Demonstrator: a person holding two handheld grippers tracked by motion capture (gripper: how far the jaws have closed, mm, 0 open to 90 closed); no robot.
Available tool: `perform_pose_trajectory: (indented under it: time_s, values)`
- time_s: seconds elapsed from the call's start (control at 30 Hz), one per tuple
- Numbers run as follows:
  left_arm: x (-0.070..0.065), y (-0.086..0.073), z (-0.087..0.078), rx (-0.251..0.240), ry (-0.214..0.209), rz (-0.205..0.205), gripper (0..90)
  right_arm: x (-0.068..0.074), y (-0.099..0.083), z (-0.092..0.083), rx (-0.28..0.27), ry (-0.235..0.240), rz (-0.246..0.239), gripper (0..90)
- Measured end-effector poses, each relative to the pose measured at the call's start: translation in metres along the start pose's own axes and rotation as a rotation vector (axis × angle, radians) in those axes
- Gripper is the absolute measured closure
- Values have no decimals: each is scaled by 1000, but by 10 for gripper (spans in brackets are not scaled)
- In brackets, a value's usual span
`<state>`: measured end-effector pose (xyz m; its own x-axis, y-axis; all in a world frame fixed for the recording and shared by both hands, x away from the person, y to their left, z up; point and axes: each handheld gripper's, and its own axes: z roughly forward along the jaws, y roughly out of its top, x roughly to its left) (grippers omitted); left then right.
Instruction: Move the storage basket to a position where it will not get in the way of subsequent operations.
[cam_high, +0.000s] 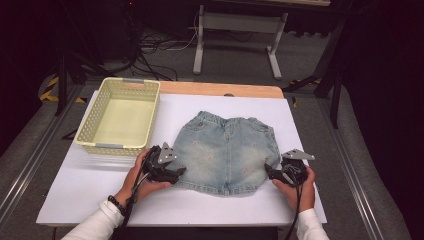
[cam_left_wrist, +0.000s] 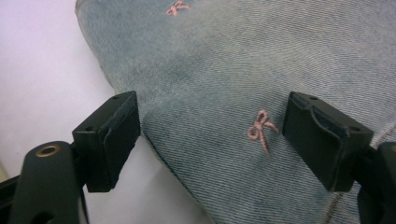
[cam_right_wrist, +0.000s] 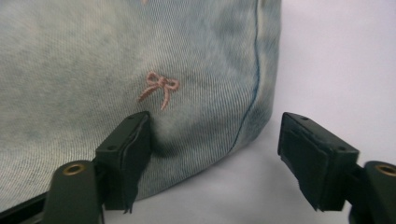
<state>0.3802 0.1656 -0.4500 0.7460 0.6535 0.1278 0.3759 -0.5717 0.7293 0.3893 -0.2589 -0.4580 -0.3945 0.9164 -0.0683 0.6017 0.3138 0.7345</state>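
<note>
At the far left of the white board, about 10 o'clock from its centre, stands a pale yellow basket with a perforated wall. Just below its near right corner, the left gripper is held by the person's left hand, which wears a dark bracelet at the wrist. In the left gripper view, its jaws stand wide apart over the left edge of the denim shorts: one pad is on the board side, at the cloth's border, and the other is above the fabric, near a small pink bow. The pads do not press the cloth, so this tool is open.

The shorts lie flat in the middle of the board, waistband at 12 o'clock and hem at 6 o'clock.

At about 4 o'clock from the shorts' centre, the right gripper is at the right hem corner, held by the right hand. In the right gripper view, its jaws are also open: one pad rests against the denim under another bow, and the other is over the bare board.
</note>
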Motion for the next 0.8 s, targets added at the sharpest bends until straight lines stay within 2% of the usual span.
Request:
perform_pose_trajectory:
  time_s: [0.13, 0.17, 0.27, 0.37, 0.4, 0.47, 0.53, 0.57, 0.7, 0.73, 0.8]
  values:
    - [4, -3, 5, 30, -42, -21, 202, -3, 2, 2, 16, 28, 27, 249]
    - [4, -3, 7, 55, -54, -16, 202, -4, 2, 2, 18, 36, 29, 254]
    - [6, -4, 9, 66, -93, -41, 206, -4, 4, 4, 22, 56, 24, 295]
    - [6, -4, 9, 72, -117, -55, 243, -3, 5, 4, 4, 89, 5, 448]
    - [6, -3, 8, 75, -119, -48, 264, -2, 5, 4, -3, 107, -2, 528]
    - [4, -2, 6, 79, -132, -31, 351, 1, 6, 4, -11, 130, -19, 625]
    - [-1, 1, 4, 92, -152, 6, 489, 3, 6, 3, -14, 129, -36, 660]
    - [-3, 2, 3, 94, -151, 16, 563, 4, 6, 2, -14, 130, -46, 675]
    - [-5, 2, 2, 96, -147, 26, 723, 6, 5, -3, -32, 126, -67, 745]
    - [-4, 2, 1, 94, -139, 27, 774, 6, 5, -5, -40, 124, -75, 756]
    - [-4, 1, -1, 85, -113, 56, 839, 8, 6, -7, -50, 118, -76, 768]
